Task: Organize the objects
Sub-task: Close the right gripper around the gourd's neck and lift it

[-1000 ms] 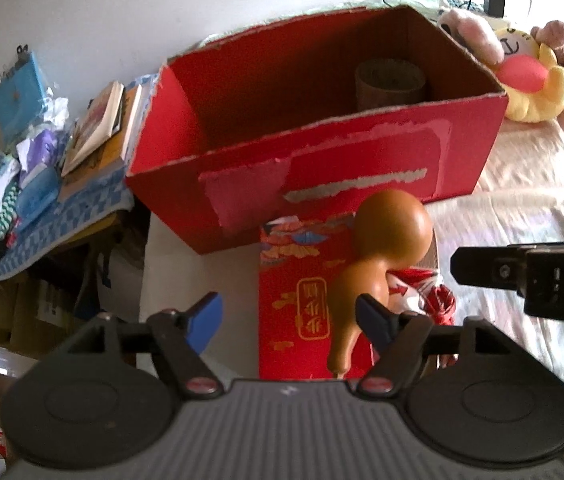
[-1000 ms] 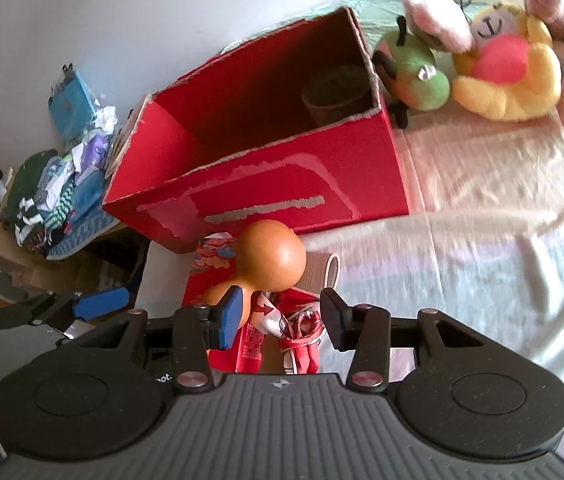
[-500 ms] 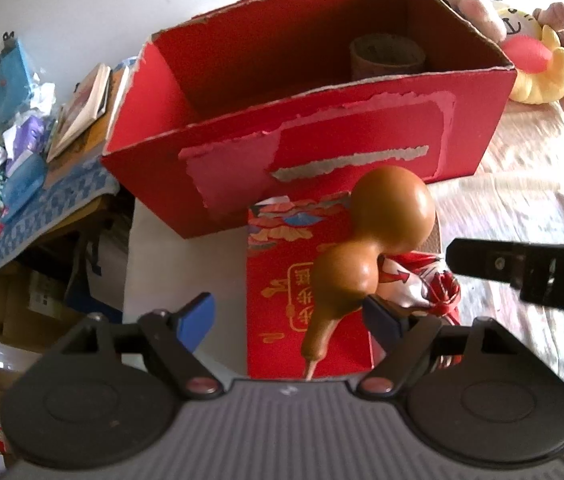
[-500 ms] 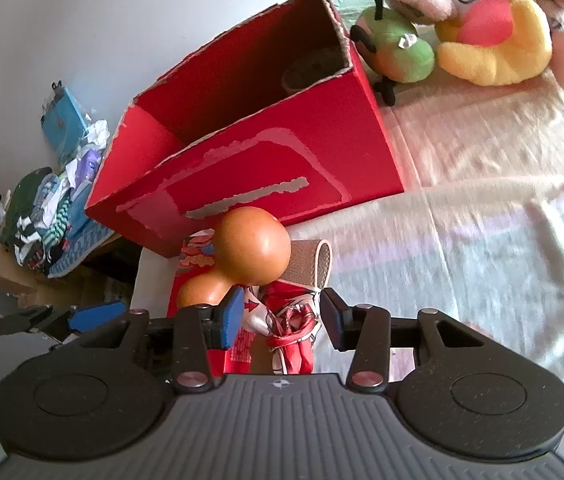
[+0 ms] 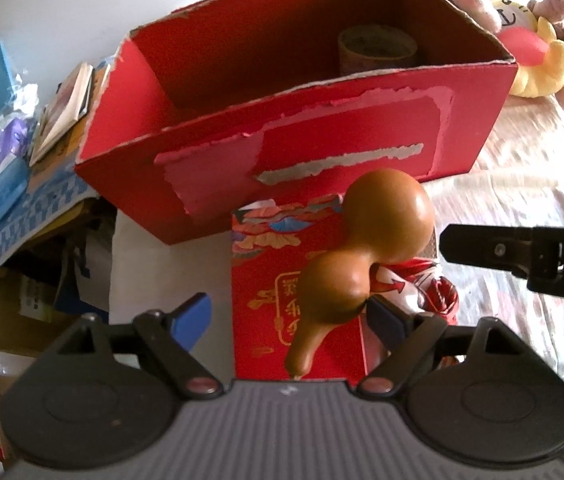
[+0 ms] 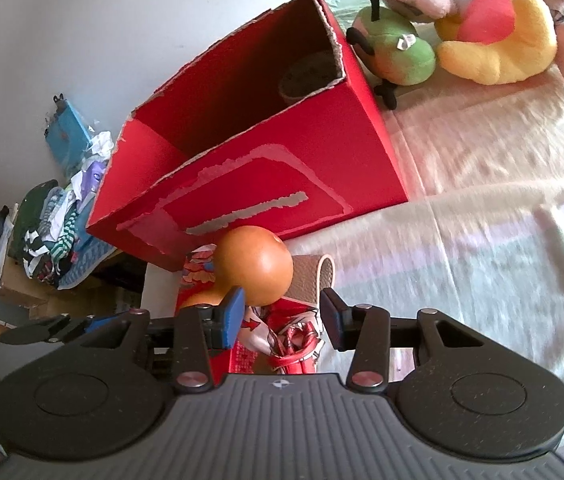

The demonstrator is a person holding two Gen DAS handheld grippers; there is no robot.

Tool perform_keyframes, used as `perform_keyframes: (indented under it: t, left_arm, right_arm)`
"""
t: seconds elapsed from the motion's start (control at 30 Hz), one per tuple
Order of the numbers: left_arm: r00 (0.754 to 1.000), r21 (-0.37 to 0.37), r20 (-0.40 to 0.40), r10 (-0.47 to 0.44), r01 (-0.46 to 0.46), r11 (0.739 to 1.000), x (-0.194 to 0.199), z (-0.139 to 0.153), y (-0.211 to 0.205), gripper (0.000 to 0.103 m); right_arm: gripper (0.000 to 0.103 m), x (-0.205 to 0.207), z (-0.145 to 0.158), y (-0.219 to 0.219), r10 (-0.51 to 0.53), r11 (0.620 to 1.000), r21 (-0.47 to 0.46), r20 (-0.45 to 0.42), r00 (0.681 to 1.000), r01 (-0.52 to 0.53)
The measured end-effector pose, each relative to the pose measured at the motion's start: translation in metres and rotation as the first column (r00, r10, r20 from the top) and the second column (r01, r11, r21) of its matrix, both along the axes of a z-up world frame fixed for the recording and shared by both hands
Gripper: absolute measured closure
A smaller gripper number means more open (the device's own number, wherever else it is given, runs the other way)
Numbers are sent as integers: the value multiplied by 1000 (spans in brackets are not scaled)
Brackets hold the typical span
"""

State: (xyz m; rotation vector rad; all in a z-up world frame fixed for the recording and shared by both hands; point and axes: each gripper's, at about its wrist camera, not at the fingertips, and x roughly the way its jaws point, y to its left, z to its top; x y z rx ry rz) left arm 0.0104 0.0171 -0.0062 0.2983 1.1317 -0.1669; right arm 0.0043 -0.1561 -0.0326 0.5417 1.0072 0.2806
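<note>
The left tool (image 5: 288,320) stands open, its jaws having just been widening, with the brown gourd (image 5: 362,256) between them; only the right pad seems to touch the gourd's smaller bulb. The gourd lies on a red printed packet (image 5: 265,288) at 6 o'clock from the torn red cardboard box (image 5: 322,152) on the bed. The right tool (image 6: 282,320) is open too, above red-and-white cloth (image 6: 282,332). Plush toys (image 6: 482,36) sit at the box's 3 o'clock.

a home bedroom: plush toys (image 6: 494,32) on a bedsheet (image 6: 482,220)
</note>
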Motion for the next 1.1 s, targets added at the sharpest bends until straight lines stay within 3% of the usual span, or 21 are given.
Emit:
perform_keyframes:
  t: [0.3, 0.6, 0.77, 0.83, 1.0, 1.1]
  left_arm:
    - [999, -54, -7, -42, 42, 998, 1, -2, 10, 17]
    - [993, -249, -7, -121, 116, 962, 0, 11, 19, 25]
    - [989, -280, 9, -145, 142, 949, 2, 12, 13, 29]
    - [989, -292, 2, -150, 143, 946, 4, 9, 13, 30]
    - [988, -329, -51, -146, 121, 936, 16, -8, 18, 39]
    - [988, -343, -53, -145, 119, 932, 20, -9, 16, 40]
  right_arm:
    - [57, 8, -6, -6, -4, 1000, 18, -32, 999, 4]
    - [56, 16, -12, -6, 30, 996, 82, -64, 997, -25]
    - [54, 22, -13, 3, 63, 995, 77, -57, 996, -59]
    - [48, 24, -13, 2, 64, 995, 81, -54, 996, -60]
    - [48, 29, -18, 3, 87, 986, 152, -75, 993, -74]
    - [47, 31, -20, 5, 92, 983, 167, -85, 992, -77]
